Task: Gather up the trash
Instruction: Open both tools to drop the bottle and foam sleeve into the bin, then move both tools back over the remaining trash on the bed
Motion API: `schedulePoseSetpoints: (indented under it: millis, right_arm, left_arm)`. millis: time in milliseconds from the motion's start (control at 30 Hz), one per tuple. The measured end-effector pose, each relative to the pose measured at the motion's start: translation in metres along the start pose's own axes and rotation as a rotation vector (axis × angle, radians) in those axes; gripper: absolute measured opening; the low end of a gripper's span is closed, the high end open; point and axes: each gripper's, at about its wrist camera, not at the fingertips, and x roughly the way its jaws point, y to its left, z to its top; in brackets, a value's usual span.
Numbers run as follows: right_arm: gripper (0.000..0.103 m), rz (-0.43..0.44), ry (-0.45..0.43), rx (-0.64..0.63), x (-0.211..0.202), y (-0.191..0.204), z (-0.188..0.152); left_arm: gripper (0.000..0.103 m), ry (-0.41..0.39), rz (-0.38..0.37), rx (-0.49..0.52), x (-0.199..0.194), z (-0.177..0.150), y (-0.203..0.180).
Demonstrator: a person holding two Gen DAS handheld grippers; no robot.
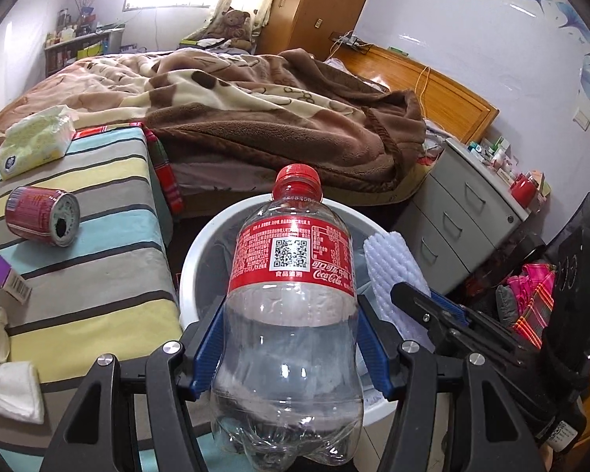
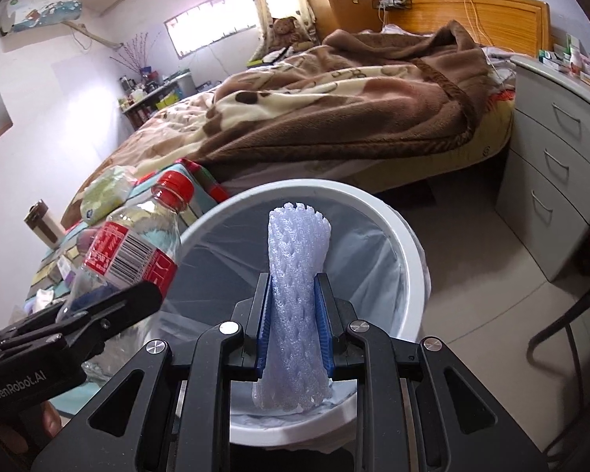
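Trash is mid-collection: the round white plastic bin with its clear liner (image 2: 397,236) looks empty. The left gripper (image 1: 291,338) clamps an empty clear cola bottle with red cap (image 1: 291,275) over it; at 3 o'clock, the right gripper (image 2: 295,326) pinches a white foam net sleeve (image 2: 299,259). At 9 o'clock, a red tin can (image 1: 43,214) waits on the striped bench (image 1: 98,196).

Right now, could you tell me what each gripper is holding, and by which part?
The left gripper clamps the empty Coca-Cola bottle around its lower body; the right gripper pinches the foam fruit net at its middle.
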Motion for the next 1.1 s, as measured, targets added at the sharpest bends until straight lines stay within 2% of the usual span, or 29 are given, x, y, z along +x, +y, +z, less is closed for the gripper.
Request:
schedulePoseSetpoints:
  millis: [133,200,267,333,367,767,833,1100]
  right_arm:
    - [0.023,-0.013,0.000,0.003,0.002,-0.004,0.000]
    - [0.024,-0.013,0.001,0.006,0.001,-0.005,0.001]
    - [0.029,-0.017,0.001,0.009,0.001,-0.007,0.001]
    - [0.040,-0.021,-0.009,0.010,-0.001,-0.007,0.000]
    - [0.041,-0.023,-0.012,0.012,-0.003,-0.007,0.000]
    - [0.043,0.012,-0.052,0.015,-0.015,0.010,-0.002]
    - [0.048,0.024,-0.060,0.004,-0.018,0.016,-0.004]
    - [0.049,0.095,-0.082,-0.069,-0.022,0.050,-0.010]
  left_arm:
    - [0.063,0.001,-0.020,0.004,0.005,0.001,-0.001]
    - [0.071,-0.007,-0.016,0.008,0.004,0.002,-0.002]
    - [0.075,-0.016,-0.005,0.015,0.002,0.002,-0.002]
    - [0.075,-0.019,-0.010,0.011,0.001,0.002,0.000]
    - [0.075,-0.019,-0.008,0.006,-0.001,0.002,0.002]
    - [0.075,-0.063,0.036,-0.013,-0.038,-0.012,0.027]
    - [0.075,-0.076,0.056,-0.009,-0.046,-0.015,0.031]
    - [0.075,-0.114,0.105,-0.054,-0.080,-0.027,0.062]
